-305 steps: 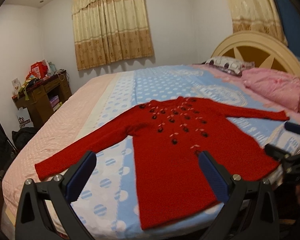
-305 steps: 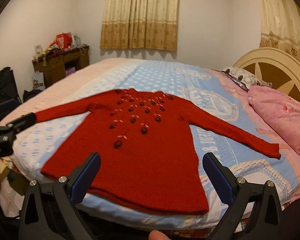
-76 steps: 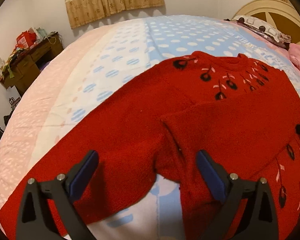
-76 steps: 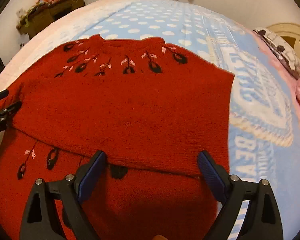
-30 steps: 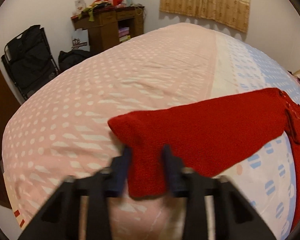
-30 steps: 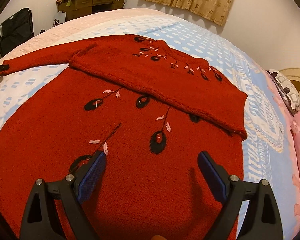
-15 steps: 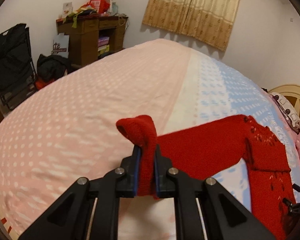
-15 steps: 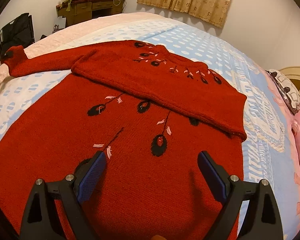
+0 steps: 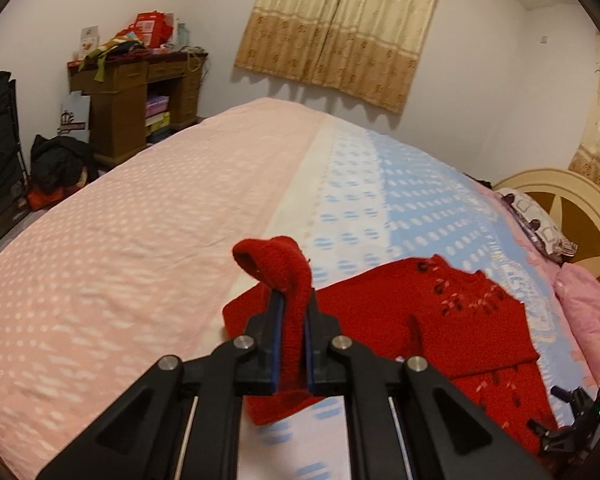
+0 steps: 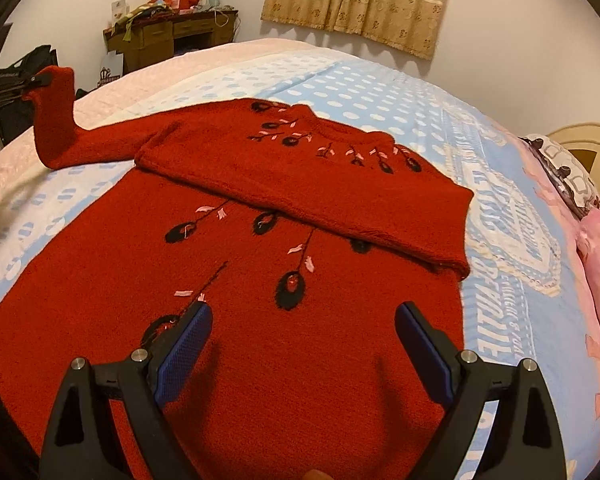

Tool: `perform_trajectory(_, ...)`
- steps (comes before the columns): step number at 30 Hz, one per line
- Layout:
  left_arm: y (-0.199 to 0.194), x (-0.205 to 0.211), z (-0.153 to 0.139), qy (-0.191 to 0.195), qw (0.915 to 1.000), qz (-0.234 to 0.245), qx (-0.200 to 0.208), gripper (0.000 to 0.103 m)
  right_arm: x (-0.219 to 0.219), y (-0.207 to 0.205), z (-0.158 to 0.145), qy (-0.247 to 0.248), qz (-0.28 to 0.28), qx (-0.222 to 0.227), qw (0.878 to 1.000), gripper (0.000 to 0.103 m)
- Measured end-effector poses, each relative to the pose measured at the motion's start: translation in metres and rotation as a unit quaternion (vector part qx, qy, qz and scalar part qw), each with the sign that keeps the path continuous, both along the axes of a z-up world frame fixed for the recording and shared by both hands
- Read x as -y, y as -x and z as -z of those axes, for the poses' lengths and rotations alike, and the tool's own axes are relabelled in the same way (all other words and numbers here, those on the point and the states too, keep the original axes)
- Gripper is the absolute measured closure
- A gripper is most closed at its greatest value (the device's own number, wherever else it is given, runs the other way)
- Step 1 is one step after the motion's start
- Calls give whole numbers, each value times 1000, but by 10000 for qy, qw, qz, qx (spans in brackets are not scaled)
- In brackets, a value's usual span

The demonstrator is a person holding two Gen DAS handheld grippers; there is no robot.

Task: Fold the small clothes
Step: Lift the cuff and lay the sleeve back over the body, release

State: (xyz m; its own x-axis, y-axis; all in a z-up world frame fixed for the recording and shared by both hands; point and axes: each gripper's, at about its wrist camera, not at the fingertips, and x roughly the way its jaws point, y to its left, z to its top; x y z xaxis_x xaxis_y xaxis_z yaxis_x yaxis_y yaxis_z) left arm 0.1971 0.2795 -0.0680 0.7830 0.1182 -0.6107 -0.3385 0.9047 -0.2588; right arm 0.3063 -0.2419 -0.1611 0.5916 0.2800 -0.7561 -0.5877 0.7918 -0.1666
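Note:
A red knit sweater point(image 10: 300, 280) with black and pink flower embroidery lies on the bed, its right sleeve folded across the chest. My left gripper point(image 9: 292, 308) is shut on the cuff of the other sleeve point(image 9: 276, 264) and holds it lifted off the bedspread. In the right wrist view that raised sleeve point(image 10: 56, 120) stands up at the far left, pinched by the left gripper point(image 10: 36, 80). My right gripper point(image 10: 300, 320) hovers open over the sweater's lower body, nothing between its blue pads point(image 10: 184, 344).
The bedspread point(image 9: 120, 260) is pink on the left, blue dotted on the right. A cream headboard point(image 9: 572, 200) and pink pillows point(image 9: 588, 308) lie at the right. A cluttered wooden desk point(image 9: 136, 100), black bags and a curtain point(image 9: 340, 32) stand beyond the bed.
My left gripper closed on the sleeve cuff and lifted it off the bed, carrying it up and toward the sweater body. The right gripper stayed open over the hem, shifting only slightly.

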Motion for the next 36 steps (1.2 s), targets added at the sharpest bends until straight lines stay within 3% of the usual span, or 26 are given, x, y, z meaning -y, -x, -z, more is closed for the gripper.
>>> perform_trajectory(20, -67, 84, -63, -123, 9947, 821, 610, 95, 33, 1, -11, -335, 230, 58, 9992, 10)
perform_trajectory(30, -95, 154, -104, -277, 9820, 1557, 1036, 95, 47, 0, -8, -504, 368, -4, 9980, 10)
perform_trajectory(36, -109, 191, -112, -314, 9736, 1961, 1122, 95, 56, -1, -3, -611, 456, -105, 9970, 10)
